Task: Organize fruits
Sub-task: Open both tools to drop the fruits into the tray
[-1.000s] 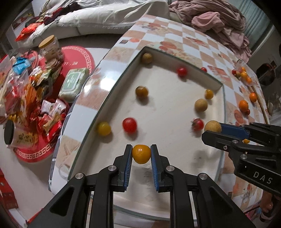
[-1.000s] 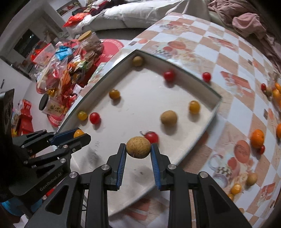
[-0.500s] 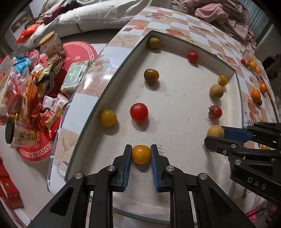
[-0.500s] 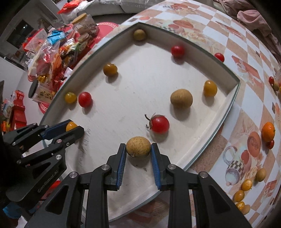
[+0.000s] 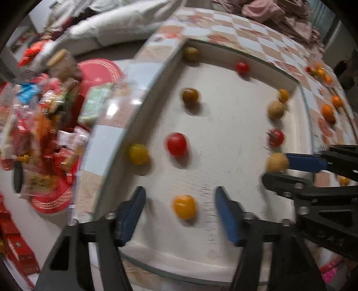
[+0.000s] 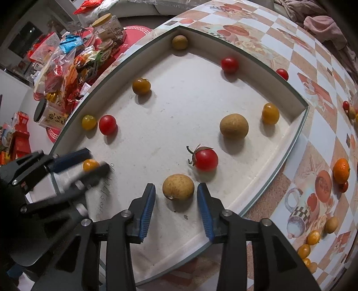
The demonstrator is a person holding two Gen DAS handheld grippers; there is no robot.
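Observation:
A white tray holds several small fruits. My left gripper is open, its jaws wide apart around an orange kumquat that rests on the tray floor; it also shows in the right wrist view. My right gripper is open around a tan longan lying on the tray; it also shows in the left wrist view. A red tomato with a stem sits just beyond it. A red tomato and a yellow tomato lie ahead of the left gripper.
More fruits lie loose on the chequered tablecloth at the right, among them an orange and kumquats. Snack packets and jars crowd the floor to the left. Pink clothes lie at the far edge.
Both grippers lowered their fruits to the tray floor, then opened and let go. The kumquat and the longan now rest on the tray between the spread jaws.

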